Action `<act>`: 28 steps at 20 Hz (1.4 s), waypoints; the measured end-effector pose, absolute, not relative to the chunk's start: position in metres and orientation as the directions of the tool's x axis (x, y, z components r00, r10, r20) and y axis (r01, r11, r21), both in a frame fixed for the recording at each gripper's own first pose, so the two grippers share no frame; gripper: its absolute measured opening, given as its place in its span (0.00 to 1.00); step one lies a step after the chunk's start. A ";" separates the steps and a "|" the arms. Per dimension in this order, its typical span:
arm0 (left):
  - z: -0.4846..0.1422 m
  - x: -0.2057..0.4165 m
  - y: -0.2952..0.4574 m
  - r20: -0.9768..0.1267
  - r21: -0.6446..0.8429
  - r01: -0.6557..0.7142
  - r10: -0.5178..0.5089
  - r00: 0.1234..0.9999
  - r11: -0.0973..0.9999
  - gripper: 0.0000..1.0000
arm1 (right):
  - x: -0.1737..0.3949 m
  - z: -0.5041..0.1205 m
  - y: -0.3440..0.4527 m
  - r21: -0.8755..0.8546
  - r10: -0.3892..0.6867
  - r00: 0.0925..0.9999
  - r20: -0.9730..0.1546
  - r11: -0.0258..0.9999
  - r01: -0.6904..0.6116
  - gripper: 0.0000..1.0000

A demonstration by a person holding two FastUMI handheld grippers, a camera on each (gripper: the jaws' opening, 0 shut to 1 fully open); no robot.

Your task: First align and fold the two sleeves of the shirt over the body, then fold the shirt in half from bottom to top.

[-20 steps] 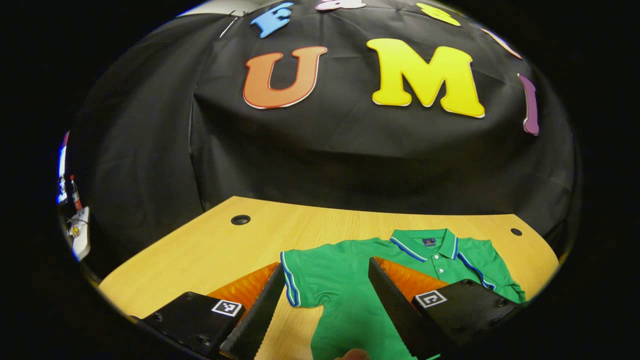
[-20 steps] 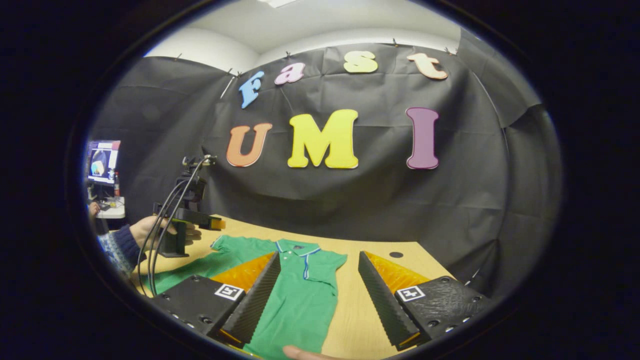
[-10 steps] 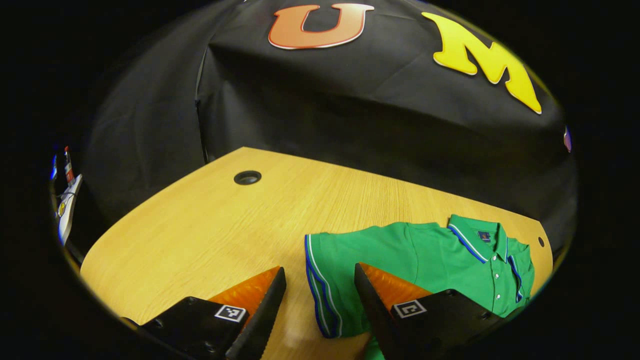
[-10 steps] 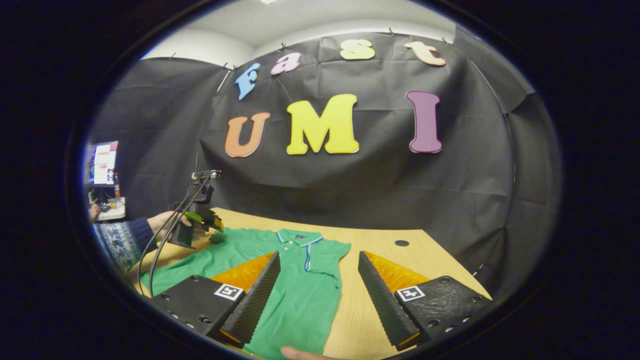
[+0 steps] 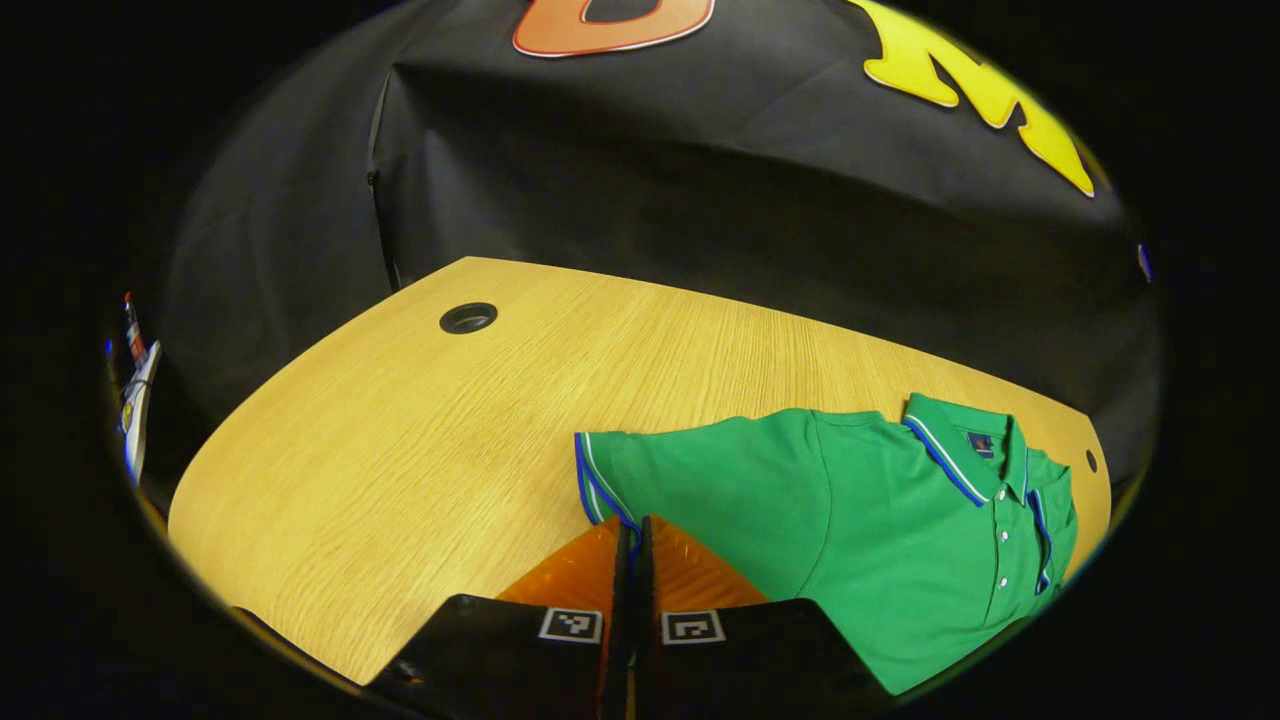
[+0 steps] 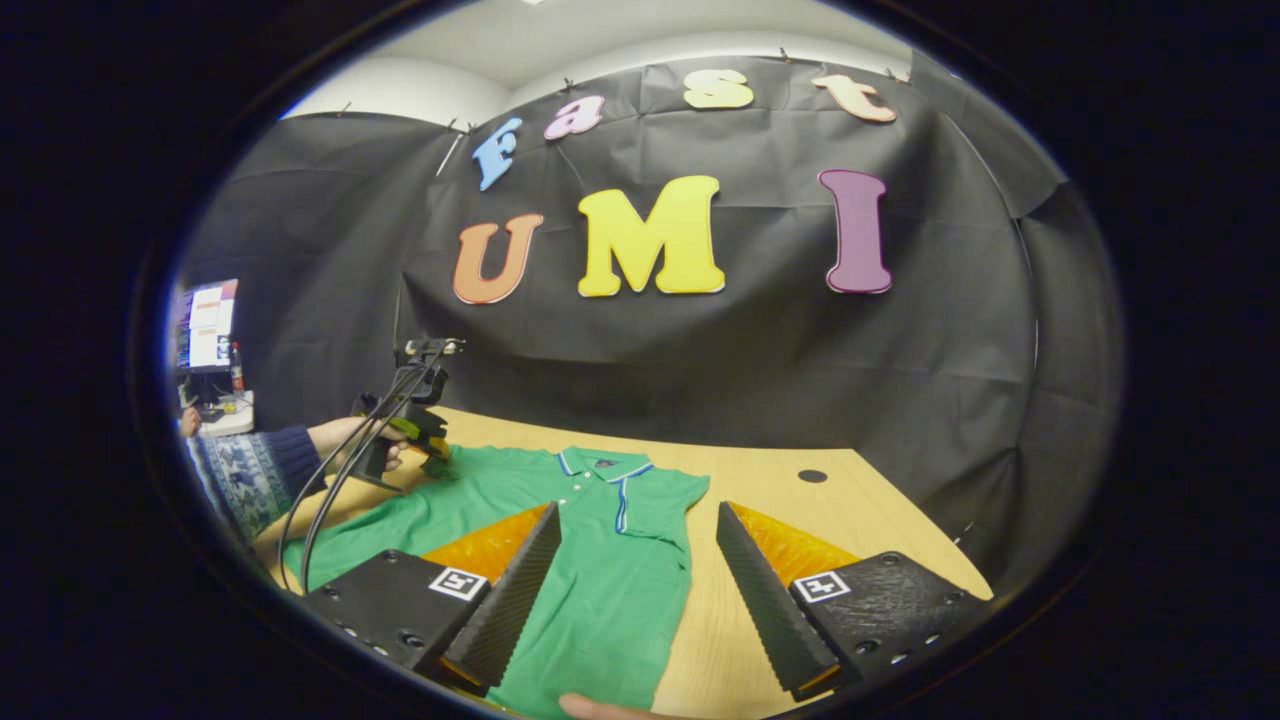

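1. Green polo shirt lies flat on the wooden table.
2. Left gripper has its fingers pressed together on the sleeve's striped cuff.
3. Right gripper hovers with fingers apart, the shirt's body between them.

- The left gripper sits at 6 o'clock, its two fingers pressed together on the striped cuff of the shirt's sleeve.
- The green shirt lies flat toward 4 o'clock, collar at 3 o'clock.
- The wooden table spreads toward 9 o'clock, with a round hole near 10 o'clock.
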State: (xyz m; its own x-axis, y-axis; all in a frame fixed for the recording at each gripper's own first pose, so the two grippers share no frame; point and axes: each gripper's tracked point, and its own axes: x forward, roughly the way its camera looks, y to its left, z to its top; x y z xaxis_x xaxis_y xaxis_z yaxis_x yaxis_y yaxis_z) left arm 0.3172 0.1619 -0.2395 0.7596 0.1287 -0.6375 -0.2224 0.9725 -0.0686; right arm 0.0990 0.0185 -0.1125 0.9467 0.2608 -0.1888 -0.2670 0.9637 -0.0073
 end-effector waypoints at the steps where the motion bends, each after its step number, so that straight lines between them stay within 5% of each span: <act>1: -0.234 0.317 0.159 -0.635 -0.055 -0.212 0.130 0.761 0.976 0.08 | 0.099 -0.112 0.019 -0.008 0.264 0.946 -0.187 0.963 -0.270 0.95; 14: -0.180 0.326 0.055 -0.579 0.077 -0.018 0.059 0.813 0.997 0.12 | 0.103 -0.108 -0.002 0.053 0.244 0.955 -0.169 0.970 -0.238 0.96; 20: -0.149 0.313 0.019 -0.507 0.040 0.008 0.013 0.862 0.999 1.00 | 0.100 -0.102 -0.003 0.053 0.240 0.958 -0.157 0.971 -0.235 0.95; 28: -0.097 0.251 0.031 -0.409 0.038 0.009 0.007 0.913 0.999 1.00 | 0.082 -0.077 0.003 0.040 0.235 0.966 -0.105 0.972 -0.232 0.95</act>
State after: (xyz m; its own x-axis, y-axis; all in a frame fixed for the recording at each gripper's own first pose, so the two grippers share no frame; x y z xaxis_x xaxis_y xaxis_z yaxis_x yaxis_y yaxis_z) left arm 0.2514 0.0309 -0.0972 0.9126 0.0074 -0.4089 0.0089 0.9992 0.0380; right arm 0.0823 0.0029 -0.0770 0.9663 0.2352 -0.1048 -0.2323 0.9718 0.0395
